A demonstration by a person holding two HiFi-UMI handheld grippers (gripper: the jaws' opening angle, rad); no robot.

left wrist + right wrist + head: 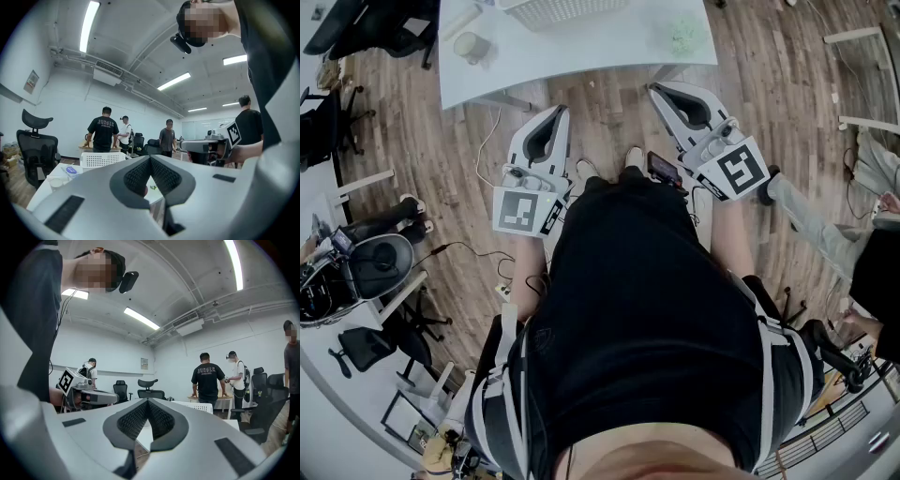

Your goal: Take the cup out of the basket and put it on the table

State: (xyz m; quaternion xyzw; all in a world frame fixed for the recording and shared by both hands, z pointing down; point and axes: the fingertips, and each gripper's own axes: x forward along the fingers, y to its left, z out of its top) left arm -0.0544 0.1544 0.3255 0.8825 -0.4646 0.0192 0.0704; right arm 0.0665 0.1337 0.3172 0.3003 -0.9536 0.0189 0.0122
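Desk (609,42) sits ahead, basket (558,11) on its far side. A cup (472,45) stands on the desk left of the basket, apart from it. Left gripper (560,112) and right gripper (658,90) are side by side short of the near edge, over the floor (609,117). Office chair (380,267) far left, well clear of the desk.

The wood floor (787,103) carries a black office chair (382,265) at the far left and a seated person's grey trouser leg (816,225) at the right. In the left gripper view, a person in a black shirt (103,133) stands at the back of the room with two others beside. Overhead are a ceiling air unit (108,75) and a strip light (89,26).
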